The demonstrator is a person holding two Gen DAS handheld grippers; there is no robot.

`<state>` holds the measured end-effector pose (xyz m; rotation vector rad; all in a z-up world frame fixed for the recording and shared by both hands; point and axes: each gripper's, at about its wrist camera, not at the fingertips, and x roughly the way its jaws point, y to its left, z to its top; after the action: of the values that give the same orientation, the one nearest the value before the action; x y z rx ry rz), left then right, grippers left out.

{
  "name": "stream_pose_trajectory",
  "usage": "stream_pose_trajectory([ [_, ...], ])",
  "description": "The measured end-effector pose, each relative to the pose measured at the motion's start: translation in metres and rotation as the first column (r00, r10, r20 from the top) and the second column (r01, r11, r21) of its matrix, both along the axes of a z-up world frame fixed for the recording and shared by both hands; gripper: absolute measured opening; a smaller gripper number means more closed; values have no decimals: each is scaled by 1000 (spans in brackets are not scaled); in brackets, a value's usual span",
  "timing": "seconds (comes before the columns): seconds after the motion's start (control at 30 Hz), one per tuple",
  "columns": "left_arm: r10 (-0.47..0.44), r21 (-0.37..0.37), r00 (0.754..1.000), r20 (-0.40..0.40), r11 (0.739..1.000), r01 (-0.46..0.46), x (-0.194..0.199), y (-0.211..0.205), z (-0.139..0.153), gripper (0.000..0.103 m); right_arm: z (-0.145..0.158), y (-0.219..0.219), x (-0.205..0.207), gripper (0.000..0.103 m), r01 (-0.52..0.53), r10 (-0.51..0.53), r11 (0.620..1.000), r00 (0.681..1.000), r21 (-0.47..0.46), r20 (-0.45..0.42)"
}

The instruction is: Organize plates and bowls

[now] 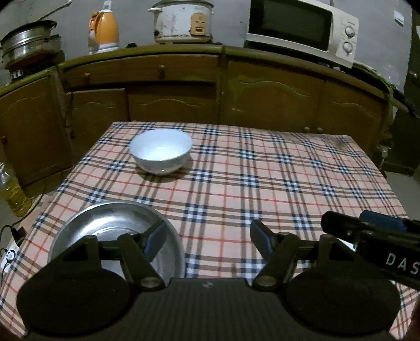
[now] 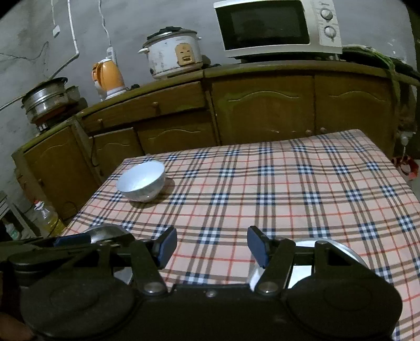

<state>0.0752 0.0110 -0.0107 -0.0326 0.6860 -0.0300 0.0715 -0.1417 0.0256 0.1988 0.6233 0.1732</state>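
Observation:
A white bowl (image 1: 161, 151) stands upright on the checked tablecloth (image 1: 262, 183), far left; it also shows in the right wrist view (image 2: 141, 181). A metal plate (image 1: 105, 225) lies at the near left of the table, partly under my left gripper's left finger. My left gripper (image 1: 208, 237) is open and empty above the near table edge. My right gripper (image 2: 211, 245) is open and empty; a second metal plate (image 2: 341, 251) lies under its right finger, mostly hidden. The first plate's rim (image 2: 105, 230) peeks out at the left. The right gripper's body (image 1: 372, 236) shows at the right of the left wrist view.
Wooden cabinets (image 1: 236, 99) stand behind the table with a microwave (image 1: 299, 28), rice cooker (image 1: 183, 21), orange kettle (image 1: 103, 28) and metal pots (image 1: 29, 44) on top. An oil bottle (image 1: 11, 191) stands on the floor at the left.

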Motion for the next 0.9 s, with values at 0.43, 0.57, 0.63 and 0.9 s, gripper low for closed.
stream_pose_trajectory([
  [0.43, 53, 4, 999, -8, 999, -53, 24, 31, -4, 72, -2, 27, 34, 74, -46, 46, 999, 999, 6, -2],
  [0.57, 80, -1, 997, -15, 997, -80, 35, 45, -6, 72, -3, 38, 50, 74, -63, 63, 998, 998, 6, -4],
  [0.63, 96, -4, 995, -19, 995, -96, 42, 52, -7, 72, -4, 44, 59, 74, -70, 70, 997, 998, 8, -4],
  [0.9, 173, 0, 985, -20, 985, -173, 84, 90, -9, 76, -10, 64, 109, 74, -89, 89, 996, 996, 30, 0],
])
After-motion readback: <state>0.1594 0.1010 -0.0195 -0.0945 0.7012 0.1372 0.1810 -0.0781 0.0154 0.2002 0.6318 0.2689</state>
